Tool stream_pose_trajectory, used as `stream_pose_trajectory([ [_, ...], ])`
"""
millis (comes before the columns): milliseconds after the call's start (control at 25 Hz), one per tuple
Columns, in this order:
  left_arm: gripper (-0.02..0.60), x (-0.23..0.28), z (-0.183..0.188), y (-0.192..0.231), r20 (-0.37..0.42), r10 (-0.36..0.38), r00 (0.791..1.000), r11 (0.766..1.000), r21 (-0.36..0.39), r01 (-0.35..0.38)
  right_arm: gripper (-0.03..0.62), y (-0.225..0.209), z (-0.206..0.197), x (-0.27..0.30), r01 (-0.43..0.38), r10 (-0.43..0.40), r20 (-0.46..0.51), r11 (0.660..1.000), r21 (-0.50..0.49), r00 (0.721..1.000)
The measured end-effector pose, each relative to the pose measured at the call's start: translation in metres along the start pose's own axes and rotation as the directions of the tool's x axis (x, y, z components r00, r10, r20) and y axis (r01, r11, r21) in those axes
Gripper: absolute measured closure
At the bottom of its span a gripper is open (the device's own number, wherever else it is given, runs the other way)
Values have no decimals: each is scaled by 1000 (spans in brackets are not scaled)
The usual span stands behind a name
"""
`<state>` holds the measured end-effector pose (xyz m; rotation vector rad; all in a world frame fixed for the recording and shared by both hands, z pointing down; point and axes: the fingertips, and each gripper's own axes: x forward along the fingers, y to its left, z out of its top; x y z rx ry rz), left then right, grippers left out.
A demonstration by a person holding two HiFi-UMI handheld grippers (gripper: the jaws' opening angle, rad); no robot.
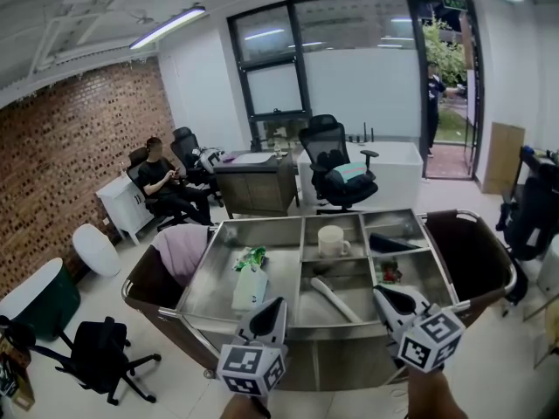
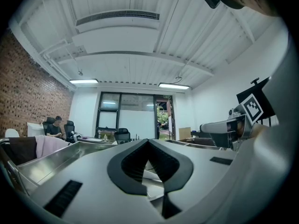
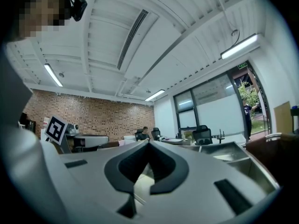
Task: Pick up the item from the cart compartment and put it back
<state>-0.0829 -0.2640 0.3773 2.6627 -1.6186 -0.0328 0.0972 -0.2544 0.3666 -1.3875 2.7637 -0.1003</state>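
Nearest, the left gripper (image 1: 272, 305) and right gripper (image 1: 383, 293) hover over the cart's (image 1: 210, 291) near edge, each with fingers pressed together on nothing. The likeliest target, a white roll (image 1: 334, 298), lies slantwise in the cart's near middle compartment. It looks light, smooth and apt to roll, so pinch it across its middle. A mug (image 1: 332, 241) stands in the compartment behind, stiff and breakable. The cart's steel floor looks slick. Beyond the cart are an office chair (image 1: 336, 168), a seated person (image 1: 162, 177) and a glass door (image 1: 358, 68).
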Motion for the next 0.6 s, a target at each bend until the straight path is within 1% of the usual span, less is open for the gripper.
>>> stream_pose_trajectory([
  [600, 581, 0, 4, -3, 1, -4, 1000, 1000, 13, 4, 582, -3, 1, 0, -5, 5, -11, 1000, -4, 1000],
])
